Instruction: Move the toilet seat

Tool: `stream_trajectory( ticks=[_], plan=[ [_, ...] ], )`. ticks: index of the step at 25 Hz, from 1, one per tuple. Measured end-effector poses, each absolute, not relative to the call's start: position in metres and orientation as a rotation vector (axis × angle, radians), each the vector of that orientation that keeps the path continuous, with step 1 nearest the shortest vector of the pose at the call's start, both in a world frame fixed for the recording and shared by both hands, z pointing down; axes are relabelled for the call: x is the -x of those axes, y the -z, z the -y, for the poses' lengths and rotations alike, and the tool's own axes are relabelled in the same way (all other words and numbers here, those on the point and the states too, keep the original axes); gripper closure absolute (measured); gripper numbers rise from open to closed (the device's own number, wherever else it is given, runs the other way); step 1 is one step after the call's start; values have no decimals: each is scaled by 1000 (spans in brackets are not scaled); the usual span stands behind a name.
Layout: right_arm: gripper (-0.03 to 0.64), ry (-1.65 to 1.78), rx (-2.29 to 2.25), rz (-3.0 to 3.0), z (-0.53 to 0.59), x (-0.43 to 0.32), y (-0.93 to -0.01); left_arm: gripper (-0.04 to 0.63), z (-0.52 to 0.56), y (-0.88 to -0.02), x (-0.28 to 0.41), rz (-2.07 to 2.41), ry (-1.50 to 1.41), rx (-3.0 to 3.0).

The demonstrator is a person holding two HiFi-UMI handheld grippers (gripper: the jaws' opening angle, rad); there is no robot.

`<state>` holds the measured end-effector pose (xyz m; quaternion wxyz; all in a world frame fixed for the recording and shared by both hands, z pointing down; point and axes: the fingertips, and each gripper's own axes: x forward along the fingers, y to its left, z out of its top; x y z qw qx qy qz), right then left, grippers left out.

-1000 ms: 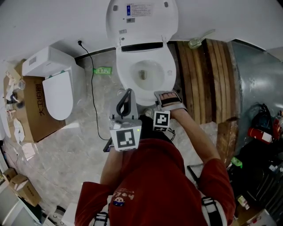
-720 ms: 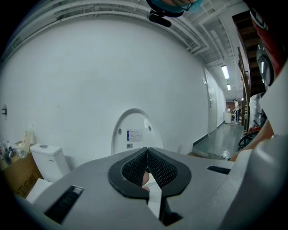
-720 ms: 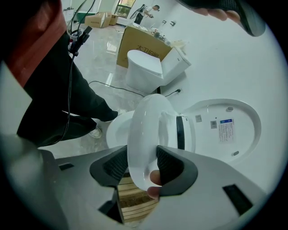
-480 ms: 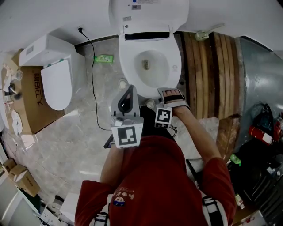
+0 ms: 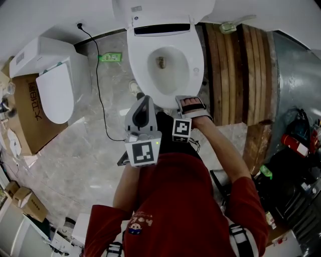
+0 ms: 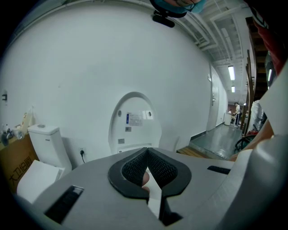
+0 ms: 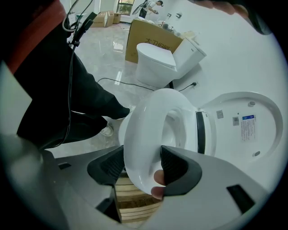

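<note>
The white toilet seat (image 5: pixel 161 98) lies down on the bowl, and its lid (image 5: pixel 165 10) stands up against the wall. My right gripper (image 5: pixel 189 103) points steeply down at the seat's front right rim. In the right gripper view the seat ring (image 7: pixel 144 130) runs between the jaws of the right gripper (image 7: pixel 141 159); they have just been opening and stand wide around the rim. My left gripper (image 5: pixel 145 103) hovers at the bowl's front left, apart from the seat. In the left gripper view the left gripper (image 6: pixel 146 155) is shut on nothing and faces the raised lid (image 6: pixel 135 121).
A second white toilet (image 5: pixel 55 85) stands at the left beside a cardboard box (image 5: pixel 25 120). A black cable (image 5: pixel 98 85) trails over the marble floor. Wooden planks (image 5: pixel 235 75) lie right of the bowl, with a grey metal sheet (image 5: pixel 296 75) and clutter beyond.
The view has slid, so the toilet now sits higher and more to the left. Both grippers stay at the bowl's front, the right one still at the seat's front rim.
</note>
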<state>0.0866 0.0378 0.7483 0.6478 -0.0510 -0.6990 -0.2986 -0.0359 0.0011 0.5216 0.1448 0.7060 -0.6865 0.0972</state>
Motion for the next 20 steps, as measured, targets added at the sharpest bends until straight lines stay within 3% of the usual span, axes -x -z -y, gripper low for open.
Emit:
stream_trajectory(
  ticks=[20],
  plan=[
    [372, 655, 91, 1642, -45, -74, -807, 583, -3, -610, 48, 1880, -368, -1920]
  ],
)
